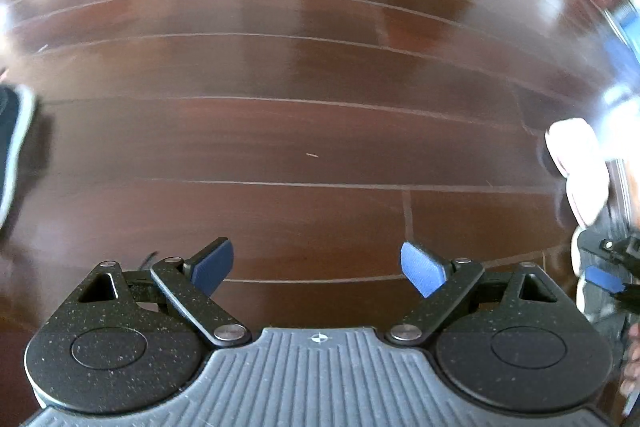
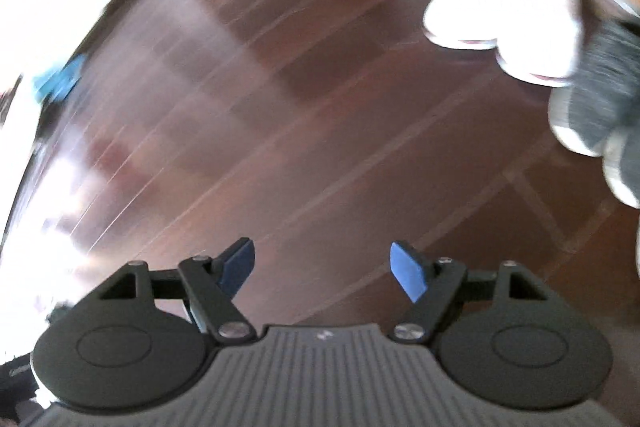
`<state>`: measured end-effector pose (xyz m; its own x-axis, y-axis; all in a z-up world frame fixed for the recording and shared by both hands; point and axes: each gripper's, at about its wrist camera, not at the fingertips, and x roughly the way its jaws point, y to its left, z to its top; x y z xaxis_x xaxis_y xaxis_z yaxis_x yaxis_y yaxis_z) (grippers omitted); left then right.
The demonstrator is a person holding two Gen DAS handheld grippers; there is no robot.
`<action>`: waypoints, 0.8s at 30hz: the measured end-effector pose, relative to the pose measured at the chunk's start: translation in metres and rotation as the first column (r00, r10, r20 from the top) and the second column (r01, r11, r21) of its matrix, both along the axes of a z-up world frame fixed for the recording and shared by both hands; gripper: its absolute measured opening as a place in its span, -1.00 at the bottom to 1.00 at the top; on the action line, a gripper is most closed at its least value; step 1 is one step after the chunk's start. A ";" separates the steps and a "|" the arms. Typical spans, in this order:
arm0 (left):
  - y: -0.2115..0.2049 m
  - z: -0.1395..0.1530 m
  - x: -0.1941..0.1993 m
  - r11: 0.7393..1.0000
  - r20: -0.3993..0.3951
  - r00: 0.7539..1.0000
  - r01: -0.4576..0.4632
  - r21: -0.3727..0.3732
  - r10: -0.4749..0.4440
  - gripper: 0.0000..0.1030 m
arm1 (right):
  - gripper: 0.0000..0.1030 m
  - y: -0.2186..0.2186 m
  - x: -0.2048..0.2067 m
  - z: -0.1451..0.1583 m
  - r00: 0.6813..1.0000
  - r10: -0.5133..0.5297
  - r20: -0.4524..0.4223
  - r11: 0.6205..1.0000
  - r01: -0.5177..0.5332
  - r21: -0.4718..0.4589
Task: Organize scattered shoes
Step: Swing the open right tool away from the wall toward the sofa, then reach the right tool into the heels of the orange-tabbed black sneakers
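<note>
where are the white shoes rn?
Right wrist view: white shoes lie side by side on the wood floor at upper right, touching the grey shoes nearer the right edge.

Bright daylight glare on glossy wooden floor (image 1: 304, 75), fisheye-bent edges, right wrist view heavily motion-blurred, blown-out whites

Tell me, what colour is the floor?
The plank wooden floor is dark reddish brown, clearest in the left wrist view.

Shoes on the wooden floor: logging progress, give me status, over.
Left gripper open, empty. Right gripper open, empty. White shoes beside grey white-soled sneakers, far right; dark white-edged shoe at left. Dark wooden floor between, nothing blocking.
</note>
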<state>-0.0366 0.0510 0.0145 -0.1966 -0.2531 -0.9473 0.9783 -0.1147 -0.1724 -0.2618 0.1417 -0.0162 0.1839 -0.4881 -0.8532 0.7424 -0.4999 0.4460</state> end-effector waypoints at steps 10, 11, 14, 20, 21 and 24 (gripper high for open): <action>-0.021 0.004 0.133 0.970 0.019 0.971 -0.239 0.049 0.239 0.83 | 0.54 -0.116 0.155 0.009 0.943 0.331 0.044 0.944 -0.331 -0.011; -0.027 0.004 0.147 0.962 0.013 0.963 -0.269 0.056 0.268 0.83 | 0.54 -0.124 0.163 0.010 0.936 0.349 0.048 0.937 -0.349 -0.007; -0.041 0.003 0.169 0.943 -0.001 0.944 -0.328 0.054 0.329 0.83 | 0.54 -0.161 0.207 0.012 0.902 0.428 0.058 0.904 -0.428 -0.002; -0.065 -0.001 0.228 0.874 0.018 0.875 -0.484 0.047 0.484 0.83 | 0.54 -0.221 0.301 0.009 0.829 0.551 0.095 0.834 -0.552 -0.016; -0.067 -0.001 0.238 0.859 0.021 0.860 -0.510 0.046 0.510 0.83 | 0.54 -0.230 0.316 0.008 0.815 0.571 0.104 0.820 -0.572 -0.020; -0.070 0.001 0.288 0.773 0.036 0.774 -0.633 0.041 0.632 0.83 | 0.54 -0.260 0.383 0.001 0.752 0.645 0.131 0.761 -0.648 -0.030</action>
